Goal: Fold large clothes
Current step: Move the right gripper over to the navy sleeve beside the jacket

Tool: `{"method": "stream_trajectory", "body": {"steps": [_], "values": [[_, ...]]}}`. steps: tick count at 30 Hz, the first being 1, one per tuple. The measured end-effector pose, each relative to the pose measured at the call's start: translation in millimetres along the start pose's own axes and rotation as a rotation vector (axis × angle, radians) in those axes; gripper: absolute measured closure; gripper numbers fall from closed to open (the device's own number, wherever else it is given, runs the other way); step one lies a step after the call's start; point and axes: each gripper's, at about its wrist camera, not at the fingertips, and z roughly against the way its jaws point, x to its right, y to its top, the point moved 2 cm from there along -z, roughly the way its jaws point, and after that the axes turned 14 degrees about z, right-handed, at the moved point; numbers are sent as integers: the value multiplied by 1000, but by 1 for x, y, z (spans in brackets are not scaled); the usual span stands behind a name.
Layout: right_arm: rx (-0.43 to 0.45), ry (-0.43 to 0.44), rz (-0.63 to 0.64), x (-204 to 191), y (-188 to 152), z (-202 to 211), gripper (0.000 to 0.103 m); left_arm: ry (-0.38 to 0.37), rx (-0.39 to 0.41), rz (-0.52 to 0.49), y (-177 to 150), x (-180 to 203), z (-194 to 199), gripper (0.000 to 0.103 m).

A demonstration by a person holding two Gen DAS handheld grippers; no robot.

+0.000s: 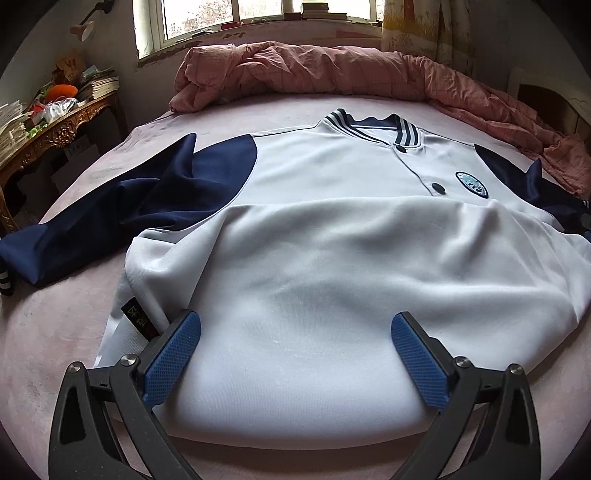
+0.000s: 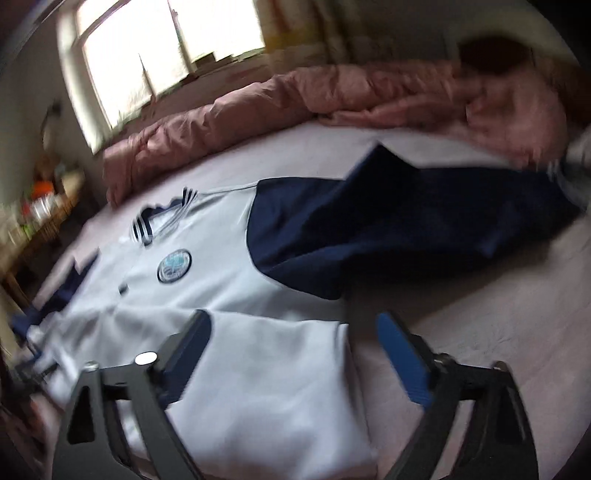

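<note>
A white jacket (image 1: pixel 332 258) with navy sleeves lies front up on the pink bed sheet (image 1: pixel 55 332). Its lower half is folded up over the chest, below the striped collar (image 1: pixel 369 127) and round badge (image 1: pixel 471 183). My left gripper (image 1: pixel 295 319) is open, its blue pads (image 1: pixel 173 354) astride the near fold without pinching the cloth. One navy sleeve (image 1: pixel 129 206) spreads out to the left. The right wrist view is blurred. In it my right gripper (image 2: pixel 292 319) is open over the jacket's (image 2: pixel 258 369) right edge, and the other navy sleeve (image 2: pixel 406 229) stretches away to the right.
A crumpled pink quilt (image 1: pixel 314 70) lies along the far side of the bed under the window (image 1: pixel 258 11). A carved wooden table (image 1: pixel 55 122) piled with books and clutter stands at the left. A black label (image 1: pixel 142 317) shows at the jacket's left hem.
</note>
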Motion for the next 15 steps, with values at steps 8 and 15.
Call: {"method": "stream_trajectory", "body": {"steps": [8, 15], "values": [[-131, 32, -40, 13, -14, -40, 89, -8, 12, 4, 1, 1, 1, 0], [270, 1, 126, -24, 9, 26, 91, -19, 20, 25, 3, -1, 2, 1]]}}
